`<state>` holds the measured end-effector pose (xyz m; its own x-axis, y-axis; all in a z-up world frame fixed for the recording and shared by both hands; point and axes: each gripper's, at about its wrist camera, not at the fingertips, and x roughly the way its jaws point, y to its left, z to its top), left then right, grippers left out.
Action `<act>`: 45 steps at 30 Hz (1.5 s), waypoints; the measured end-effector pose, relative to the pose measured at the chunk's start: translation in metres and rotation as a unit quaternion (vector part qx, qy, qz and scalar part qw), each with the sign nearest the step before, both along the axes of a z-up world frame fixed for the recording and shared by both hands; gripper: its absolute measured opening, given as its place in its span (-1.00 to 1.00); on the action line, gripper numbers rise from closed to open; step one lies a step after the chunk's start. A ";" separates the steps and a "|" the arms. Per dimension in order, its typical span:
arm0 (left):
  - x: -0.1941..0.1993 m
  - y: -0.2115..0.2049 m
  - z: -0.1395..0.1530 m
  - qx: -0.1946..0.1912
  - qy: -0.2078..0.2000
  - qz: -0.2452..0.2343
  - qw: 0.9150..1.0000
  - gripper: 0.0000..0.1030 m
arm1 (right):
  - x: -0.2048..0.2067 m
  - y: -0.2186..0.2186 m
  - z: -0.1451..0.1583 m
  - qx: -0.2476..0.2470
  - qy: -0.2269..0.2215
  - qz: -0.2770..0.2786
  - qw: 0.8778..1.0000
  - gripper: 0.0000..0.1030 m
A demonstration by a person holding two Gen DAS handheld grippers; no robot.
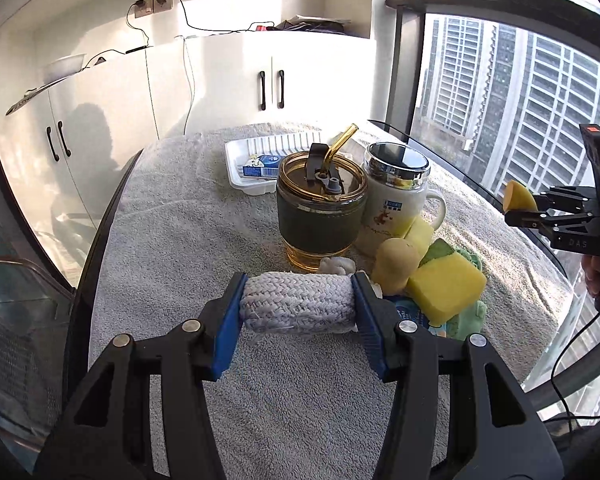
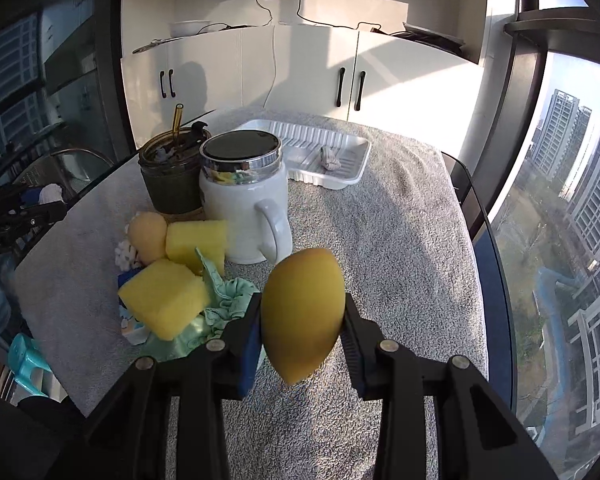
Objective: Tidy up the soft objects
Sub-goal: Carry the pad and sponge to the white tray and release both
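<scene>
Left gripper (image 1: 298, 306): we pinch the white braided rope roll (image 1: 296, 302), its long axis crosswise between the pads.
Right gripper (image 2: 302, 320): angled down, we clamp the yellow egg-shaped sponge (image 2: 302, 312), its pointed end toward us.

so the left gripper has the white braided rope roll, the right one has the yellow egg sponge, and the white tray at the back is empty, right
Not quite: the white tray is not empty. The right wrist view shows a small crumpled grey item in it. The left gripper does hold the rope roll, the right gripper the egg sponge.
</scene>
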<state>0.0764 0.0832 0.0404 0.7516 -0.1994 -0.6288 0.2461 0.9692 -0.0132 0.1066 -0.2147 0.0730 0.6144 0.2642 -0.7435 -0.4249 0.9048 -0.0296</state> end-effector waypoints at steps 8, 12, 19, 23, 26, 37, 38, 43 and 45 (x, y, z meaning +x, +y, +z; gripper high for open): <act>0.035 0.019 0.044 0.009 -0.037 0.003 0.999 -0.04 | 0.025 0.006 0.043 -0.013 -0.034 0.016 0.999 -0.25; 0.058 0.021 0.062 0.021 -0.053 0.003 0.998 -0.04 | 0.043 0.011 0.063 -0.020 -0.054 0.024 0.998 -0.25; 0.140 0.027 0.083 0.024 -0.045 -0.009 0.999 -0.04 | 0.099 0.018 0.085 -0.033 -0.061 0.037 0.997 -0.25; 0.203 0.024 0.078 0.030 -0.027 -0.014 0.999 -0.04 | 0.151 0.025 0.086 -0.041 -0.044 0.040 0.997 -0.25; 0.249 0.020 0.067 0.026 -0.009 -0.013 1.000 -0.04 | 0.191 0.035 0.081 -0.048 -0.029 0.049 0.997 -0.25; 0.354 -0.021 -0.005 0.048 0.064 -0.046 0.996 -0.04 | 0.297 0.090 0.004 -0.085 0.039 0.100 0.991 -0.25; 0.360 -0.025 -0.012 0.052 0.072 -0.050 0.995 -0.04 | 0.303 0.094 -0.004 -0.086 0.046 0.106 0.990 -0.25; 0.388 -0.033 -0.045 0.053 0.104 -0.057 0.992 -0.04 | 0.323 0.115 -0.042 -0.096 0.071 0.136 0.984 -0.25; 0.397 -0.037 -0.056 0.058 0.112 -0.058 0.990 -0.04 | 0.328 0.121 -0.054 -0.098 0.079 0.145 0.982 -0.25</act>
